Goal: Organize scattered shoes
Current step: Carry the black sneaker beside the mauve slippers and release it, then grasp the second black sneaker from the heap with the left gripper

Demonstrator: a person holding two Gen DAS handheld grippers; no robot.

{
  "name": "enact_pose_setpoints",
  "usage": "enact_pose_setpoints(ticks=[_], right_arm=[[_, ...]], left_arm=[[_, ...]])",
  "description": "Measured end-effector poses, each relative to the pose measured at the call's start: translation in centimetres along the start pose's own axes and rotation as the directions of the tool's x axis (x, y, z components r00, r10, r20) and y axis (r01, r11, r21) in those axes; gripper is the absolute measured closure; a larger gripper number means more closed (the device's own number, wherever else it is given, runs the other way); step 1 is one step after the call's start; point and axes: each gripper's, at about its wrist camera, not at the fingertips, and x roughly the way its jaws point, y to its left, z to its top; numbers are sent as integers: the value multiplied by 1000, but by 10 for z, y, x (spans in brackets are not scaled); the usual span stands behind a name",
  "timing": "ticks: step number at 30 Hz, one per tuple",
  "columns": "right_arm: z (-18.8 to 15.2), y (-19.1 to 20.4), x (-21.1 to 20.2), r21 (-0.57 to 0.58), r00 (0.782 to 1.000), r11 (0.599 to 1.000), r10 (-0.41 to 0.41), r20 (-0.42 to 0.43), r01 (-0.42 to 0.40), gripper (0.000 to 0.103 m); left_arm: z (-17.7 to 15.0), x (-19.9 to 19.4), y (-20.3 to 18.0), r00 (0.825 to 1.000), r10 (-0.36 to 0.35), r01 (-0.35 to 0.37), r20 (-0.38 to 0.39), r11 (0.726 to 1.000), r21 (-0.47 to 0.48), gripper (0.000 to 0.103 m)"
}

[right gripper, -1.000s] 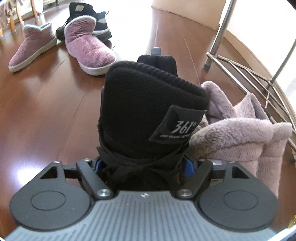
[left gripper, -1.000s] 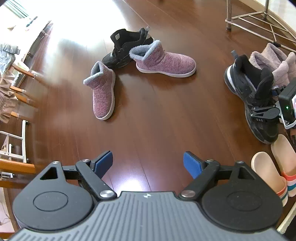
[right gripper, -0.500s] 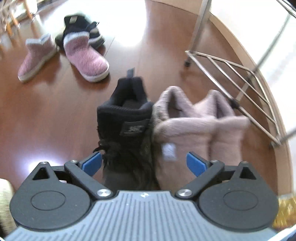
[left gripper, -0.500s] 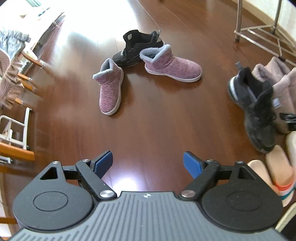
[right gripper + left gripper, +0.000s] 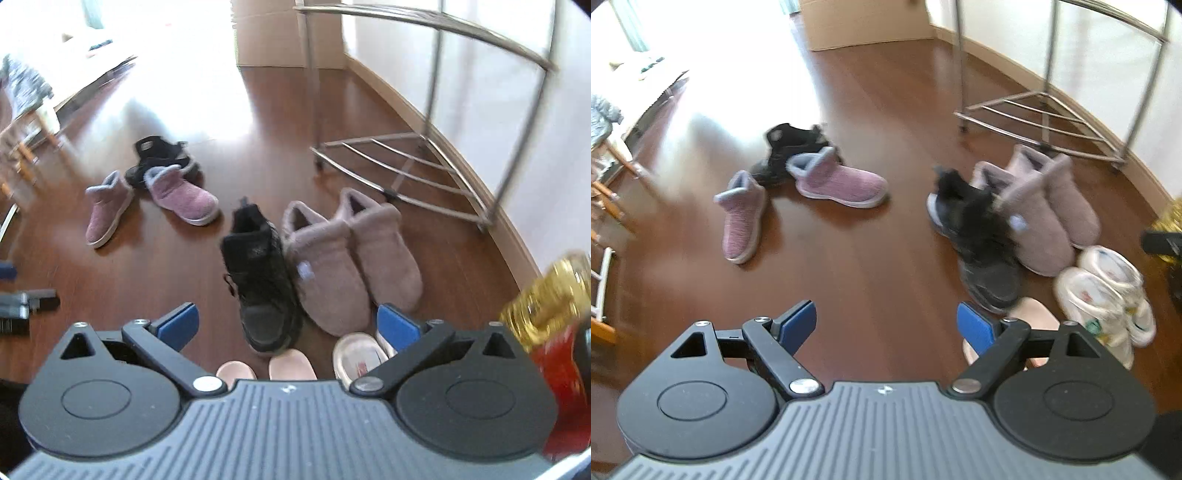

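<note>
A black high-top sneaker (image 5: 262,280) stands on the wood floor beside a pair of mauve fuzzy boots (image 5: 351,254); both also show in the left wrist view (image 5: 982,236) (image 5: 1045,206). Farther off lie two pink knit boots (image 5: 742,218) (image 5: 842,181) and a second black sneaker (image 5: 790,151), also in the right wrist view (image 5: 159,158). My right gripper (image 5: 288,325) is open and empty, raised above the row. My left gripper (image 5: 886,325) is open and empty above bare floor.
Peach slippers (image 5: 291,365) and white shoes (image 5: 1104,295) lie in front of the row. A metal rack (image 5: 424,170) stands by the wall at right. Chair legs (image 5: 609,184) stand at left. A gold and red object (image 5: 554,314) is at the right edge.
My right gripper opened off the black sneaker, left it standing beside the fuzzy boots, and pulled up and back. My left gripper also rose and backed away, widening its view.
</note>
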Motion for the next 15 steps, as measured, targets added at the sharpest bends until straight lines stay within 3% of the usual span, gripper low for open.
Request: enact_pose_setpoints(ticks=[4, 15], right_arm=[[-9, -2, -5, 6, 998, 998, -61, 30, 61, 1], [-9, -13, -16, 68, 993, 993, -100, 70, 95, 1]], left_arm=[[-14, -5, -22, 999, -5, 3, 39, 999, 42, 17], [-31, -4, -29, 999, 8, -9, 34, 999, 39, 17]])
